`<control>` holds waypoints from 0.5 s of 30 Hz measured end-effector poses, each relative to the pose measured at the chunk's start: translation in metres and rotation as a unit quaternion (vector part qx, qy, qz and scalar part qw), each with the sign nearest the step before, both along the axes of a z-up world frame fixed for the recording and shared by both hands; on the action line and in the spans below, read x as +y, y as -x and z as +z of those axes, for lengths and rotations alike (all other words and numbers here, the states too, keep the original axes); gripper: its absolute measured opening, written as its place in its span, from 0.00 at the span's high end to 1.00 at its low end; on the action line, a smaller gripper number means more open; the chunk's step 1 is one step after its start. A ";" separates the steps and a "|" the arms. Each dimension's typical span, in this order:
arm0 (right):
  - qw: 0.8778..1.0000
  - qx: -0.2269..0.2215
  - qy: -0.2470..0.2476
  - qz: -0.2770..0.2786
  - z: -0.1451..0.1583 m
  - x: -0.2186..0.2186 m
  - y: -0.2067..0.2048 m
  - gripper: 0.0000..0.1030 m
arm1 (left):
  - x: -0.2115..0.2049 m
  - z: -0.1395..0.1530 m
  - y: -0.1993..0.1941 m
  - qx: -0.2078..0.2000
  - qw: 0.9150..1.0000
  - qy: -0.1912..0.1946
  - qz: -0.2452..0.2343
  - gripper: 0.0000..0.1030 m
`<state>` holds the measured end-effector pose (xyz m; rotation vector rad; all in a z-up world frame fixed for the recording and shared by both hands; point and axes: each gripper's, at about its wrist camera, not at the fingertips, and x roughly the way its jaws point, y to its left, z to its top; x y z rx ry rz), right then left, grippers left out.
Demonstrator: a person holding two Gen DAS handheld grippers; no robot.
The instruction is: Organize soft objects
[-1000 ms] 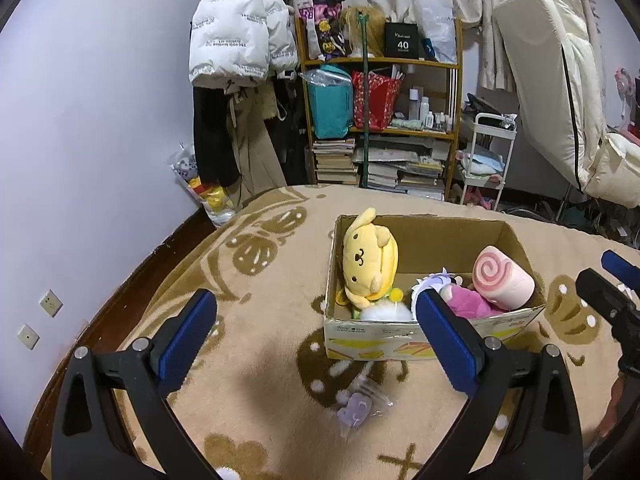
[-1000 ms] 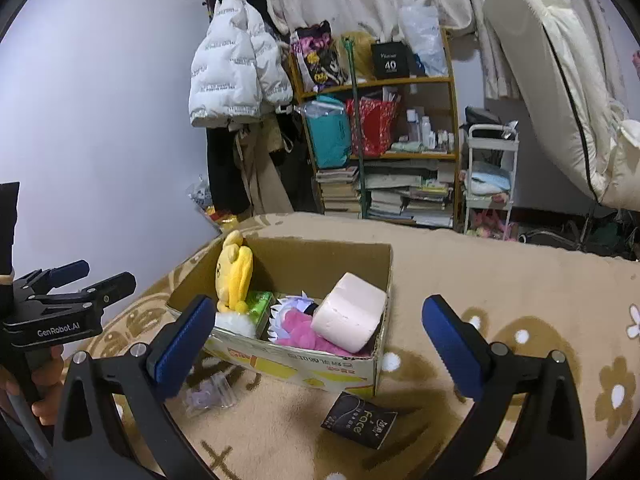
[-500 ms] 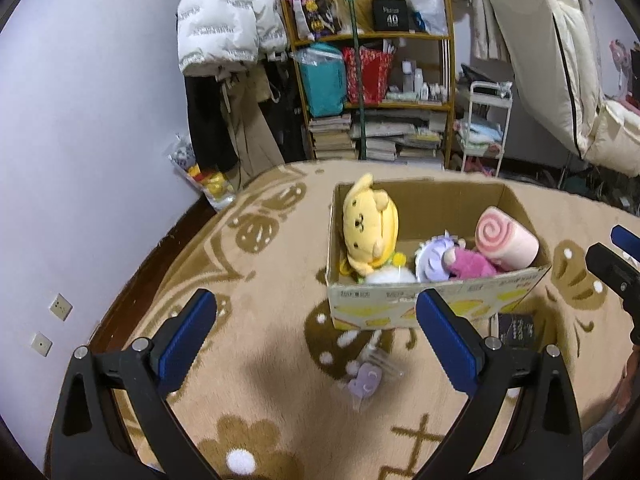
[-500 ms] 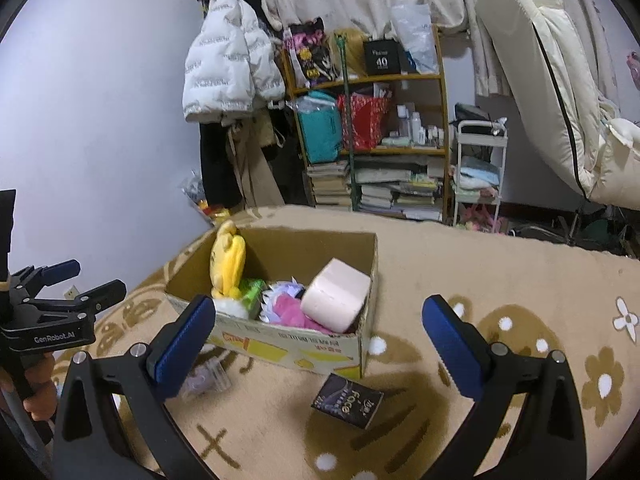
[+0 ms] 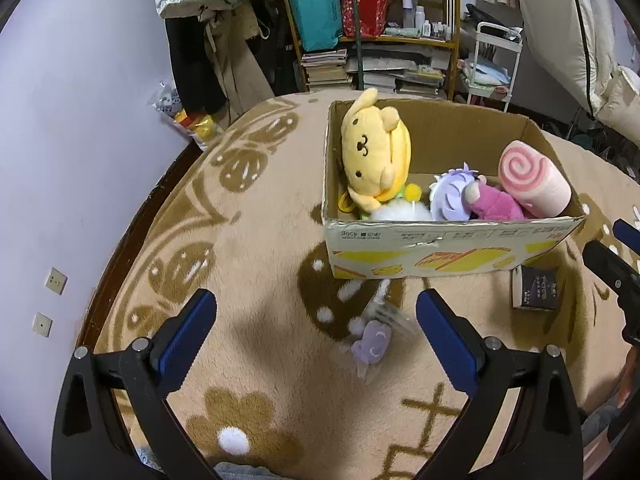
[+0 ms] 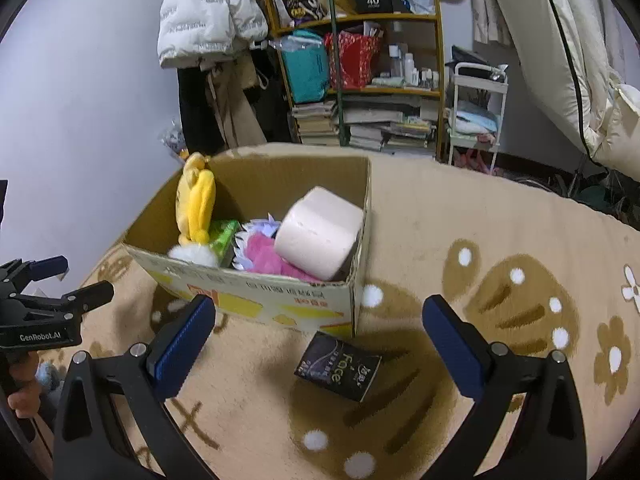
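Note:
A cardboard box (image 5: 452,248) stands on the beige blanket and holds a yellow dog plush (image 5: 374,152), a purple and pink plush (image 5: 476,200) and a pink swirl roll cushion (image 5: 532,184). A small purple plush in a clear bag (image 5: 374,340) lies on the blanket in front of the box, between my left gripper's fingers. My left gripper (image 5: 316,336) is open and empty above it. My right gripper (image 6: 316,336) is open and empty above a black tissue pack (image 6: 338,366) by the box (image 6: 256,292). The roll cushion (image 6: 318,232) shows in that view too.
The black tissue pack (image 5: 536,288) lies right of the box front. A crowded shelf (image 6: 360,80) with books and bags, a hanging white jacket (image 6: 208,12) and a white cart (image 6: 476,116) stand beyond the bed edge. A wall runs along the left.
Both grippers have moved forward and tilted down toward the blanket. The box and the bagged purple plush now appear closer to the left gripper, the tissue pack closer to the right one.

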<state>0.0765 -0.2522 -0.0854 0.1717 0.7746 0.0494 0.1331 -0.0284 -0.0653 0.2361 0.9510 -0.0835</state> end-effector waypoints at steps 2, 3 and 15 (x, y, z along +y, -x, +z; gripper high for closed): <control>1.000 0.009 0.001 -0.001 -0.004 0.000 -0.002 0.00 | 0.000 -0.003 -0.002 0.003 1.000 0.000 0.000 0.04; 1.000 0.011 0.002 -0.001 -0.005 0.000 -0.002 0.00 | 0.000 -0.004 -0.002 0.006 1.000 0.000 0.000 0.04; 0.999 0.046 0.017 -0.001 -0.023 0.006 -0.011 0.00 | -0.006 -0.025 -0.010 0.035 0.999 -0.019 -0.008 0.04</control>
